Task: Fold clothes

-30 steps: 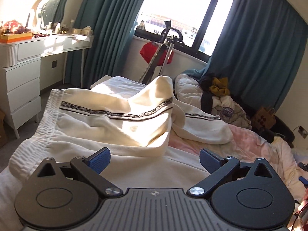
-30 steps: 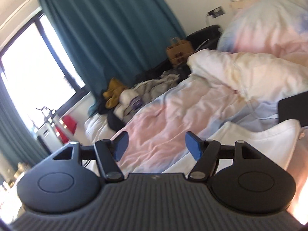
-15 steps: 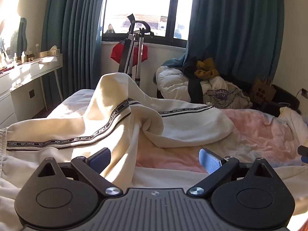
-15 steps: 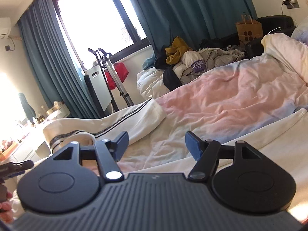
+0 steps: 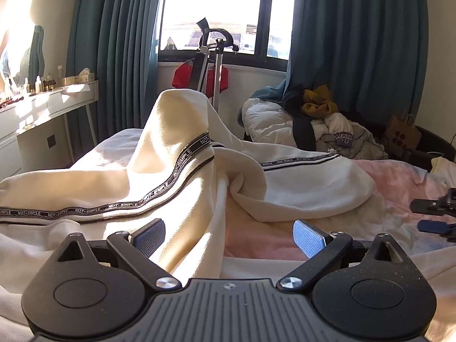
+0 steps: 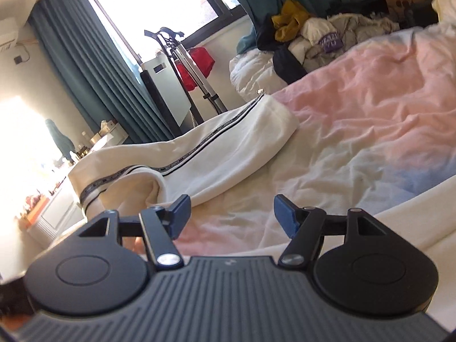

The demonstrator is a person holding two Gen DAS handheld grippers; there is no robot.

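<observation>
A cream pair of trousers with a black lettered side stripe (image 5: 176, 171) lies rumpled on the bed, one leg humped up and the other stretched right. It also shows in the right wrist view (image 6: 216, 148). My left gripper (image 5: 228, 235) is open and empty, low over the garment's near fold. My right gripper (image 6: 230, 213) is open and empty, hovering over the pink and white bedsheet (image 6: 356, 119) just right of the trouser leg. The right gripper's fingertips (image 5: 433, 225) show at the left wrist view's right edge.
A pile of other clothes (image 5: 327, 122) lies at the bed's far end under teal curtains. A clothes steamer stand (image 5: 211, 62) stands by the window. A white dressing table (image 5: 42, 105) stands at the left. A paper bag (image 5: 401, 134) sits at the far right.
Both grippers have swung round and dropped lower toward the bed. The right wrist view turned from the pillows to the trousers. Both grippers stayed open.
</observation>
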